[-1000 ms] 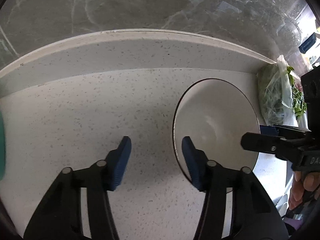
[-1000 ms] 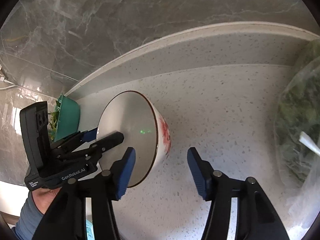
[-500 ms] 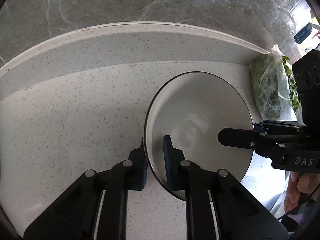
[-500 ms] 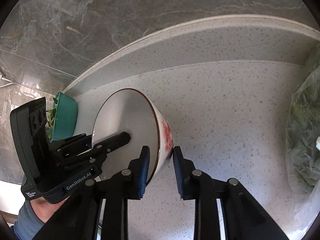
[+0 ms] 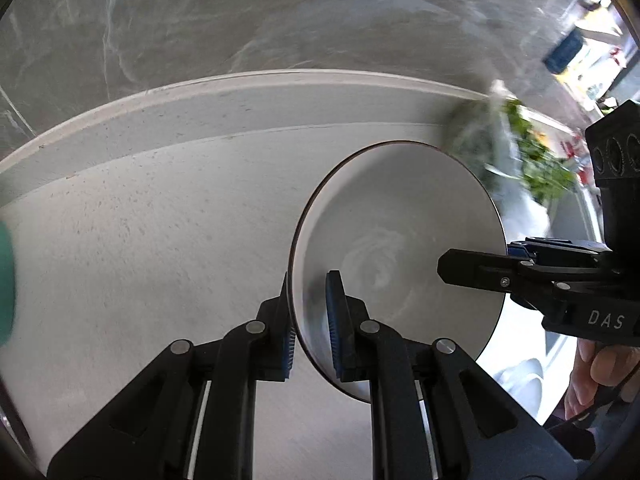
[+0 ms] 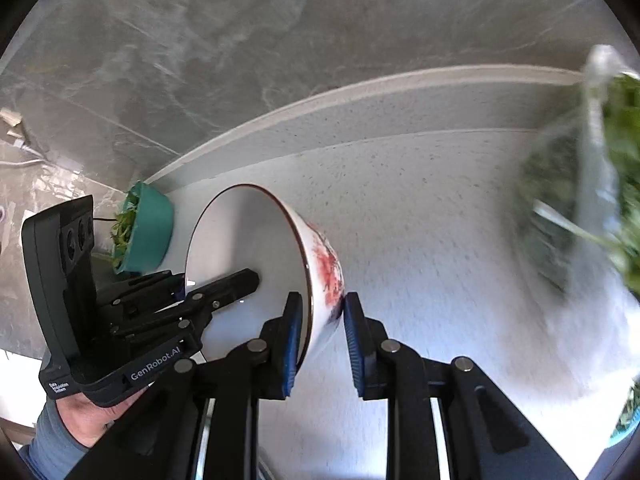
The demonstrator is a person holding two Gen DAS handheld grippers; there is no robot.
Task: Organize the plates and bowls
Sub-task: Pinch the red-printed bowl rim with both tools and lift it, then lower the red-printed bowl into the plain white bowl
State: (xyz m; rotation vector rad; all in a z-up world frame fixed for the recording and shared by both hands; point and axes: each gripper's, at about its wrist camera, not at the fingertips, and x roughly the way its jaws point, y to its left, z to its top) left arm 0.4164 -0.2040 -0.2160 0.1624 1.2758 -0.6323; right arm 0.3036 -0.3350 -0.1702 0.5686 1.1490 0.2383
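Note:
A white bowl [image 5: 400, 240] with a dark rim and a red pattern on its outer wall [image 6: 328, 268] hangs tilted over the speckled white counter [image 5: 160, 248], held from both sides. My left gripper [image 5: 310, 284] is shut on the bowl's near-left rim, one blue pad inside and one outside. My right gripper [image 6: 322, 304] straddles the opposite rim; its jaws are closing, with the bowl's wall between the pads and both pads pressing on it. Each gripper shows in the other's view: the right one [image 5: 472, 270], the left one [image 6: 240, 280].
A teal bowl of greens [image 6: 148, 228] stands at the counter's far left by the raised back ledge [image 6: 400, 104]. A clear bag of leafy greens [image 6: 592, 200] lies at the right. A grey marble wall [image 5: 280, 20] rises behind. A hand [image 6: 84, 416] holds the left gripper.
Both grippers went from open beside the bowl to shut on its rim. The bowl has risen off the counter with them, and the background is now blurred by motion.

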